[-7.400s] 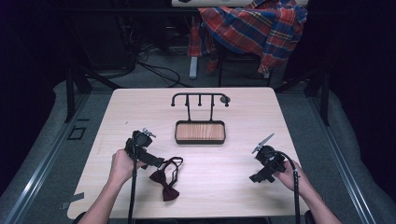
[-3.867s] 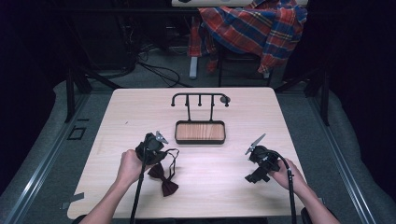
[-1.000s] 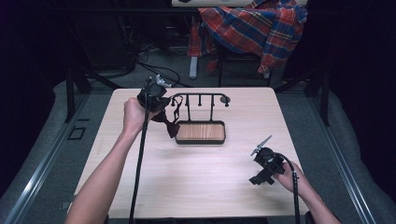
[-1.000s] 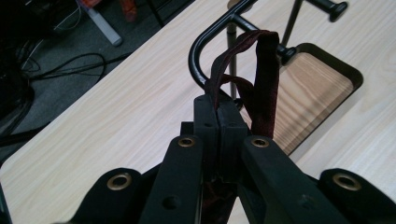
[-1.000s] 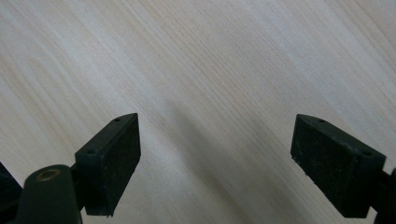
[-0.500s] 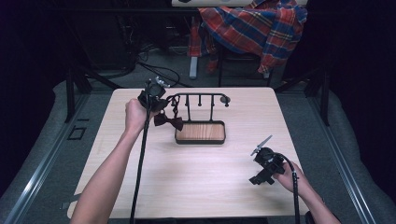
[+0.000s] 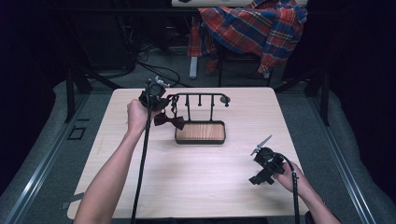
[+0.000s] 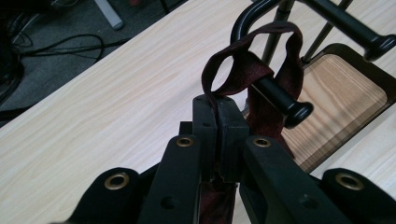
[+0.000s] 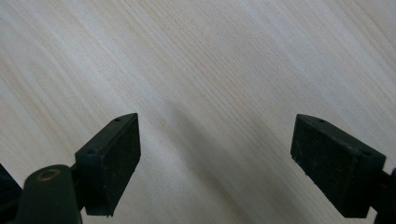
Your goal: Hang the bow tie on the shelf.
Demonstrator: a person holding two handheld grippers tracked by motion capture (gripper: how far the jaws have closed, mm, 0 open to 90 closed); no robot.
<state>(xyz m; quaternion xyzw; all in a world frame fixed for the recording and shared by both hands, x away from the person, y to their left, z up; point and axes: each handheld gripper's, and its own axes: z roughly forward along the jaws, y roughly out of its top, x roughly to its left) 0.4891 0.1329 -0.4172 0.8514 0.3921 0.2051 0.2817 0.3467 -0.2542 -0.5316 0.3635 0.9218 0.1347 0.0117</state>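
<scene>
A dark red bow tie (image 7: 169, 121) hangs by its strap from my left gripper (image 7: 158, 100), just left of a black rack (image 7: 200, 99) with pegs. In the left gripper view the jaws are shut on the strap (image 8: 243, 70), whose loop lies over the rack's end peg (image 8: 282, 100). The rack stands on a tray with a wooden floor (image 7: 201, 132). My right gripper (image 7: 261, 158) rests low over the table's front right part, open; its pads (image 9: 114, 156) stand wide apart above bare wood.
The light wooden table (image 7: 196, 186) has dark edges and grey floor around it. A plaid cloth (image 7: 254, 25) lies over a chair behind the table. Cables (image 7: 140, 51) lie on the floor at the back left.
My left gripper has carried the bow tie from the front left of the table up to the rack, and the strap loop now lies over the end peg. The right gripper has stayed in place.
</scene>
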